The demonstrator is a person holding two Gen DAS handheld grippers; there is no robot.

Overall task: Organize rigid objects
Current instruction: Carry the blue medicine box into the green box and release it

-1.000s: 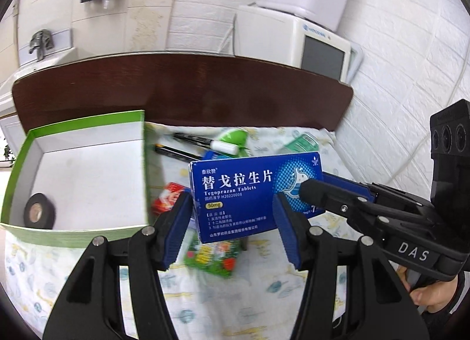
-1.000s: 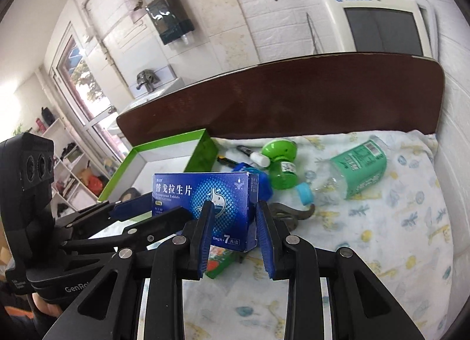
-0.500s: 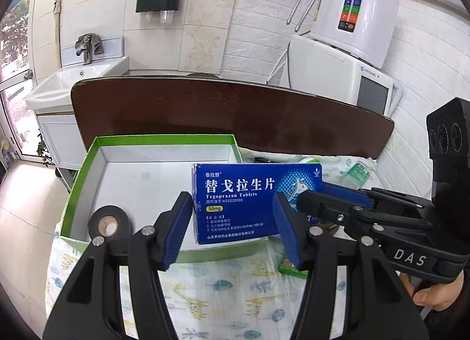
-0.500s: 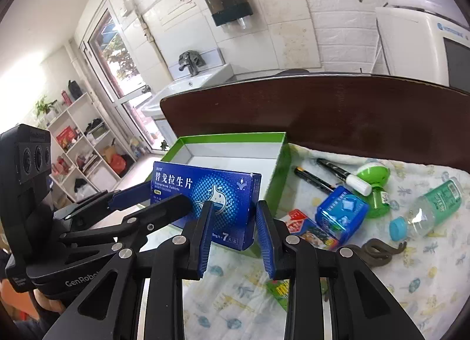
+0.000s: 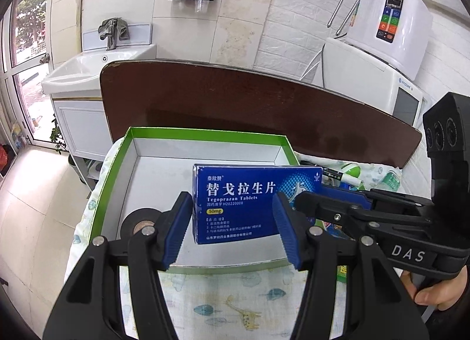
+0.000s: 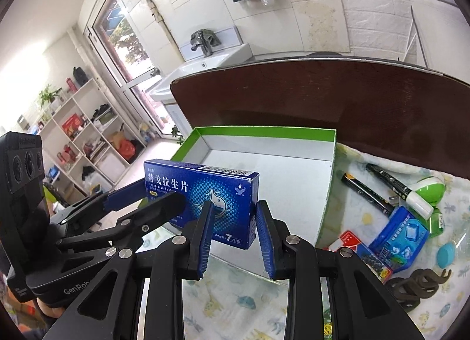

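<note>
A green-rimmed white box (image 5: 117, 175) sits at the surface's left edge, a roll of black tape (image 5: 138, 224) in its near-left corner. Above it hangs a blue tablet carton (image 5: 235, 202), both grippers clenched on it: left fingers (image 5: 176, 228) across its width, right fingers (image 6: 205, 228) pinching its end.

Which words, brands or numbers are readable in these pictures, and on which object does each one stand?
"替戈拉生片", "Tegoprazan Tablets", "50mg": front of the blue cardboard medicine box.
"7": same box's lower corner, right wrist view.
"DAS": black right claw, left wrist view.
"GenRob", cut off: black left claw, right wrist view.
Box's small print, barcode, pen and packet labels: too small.
</note>
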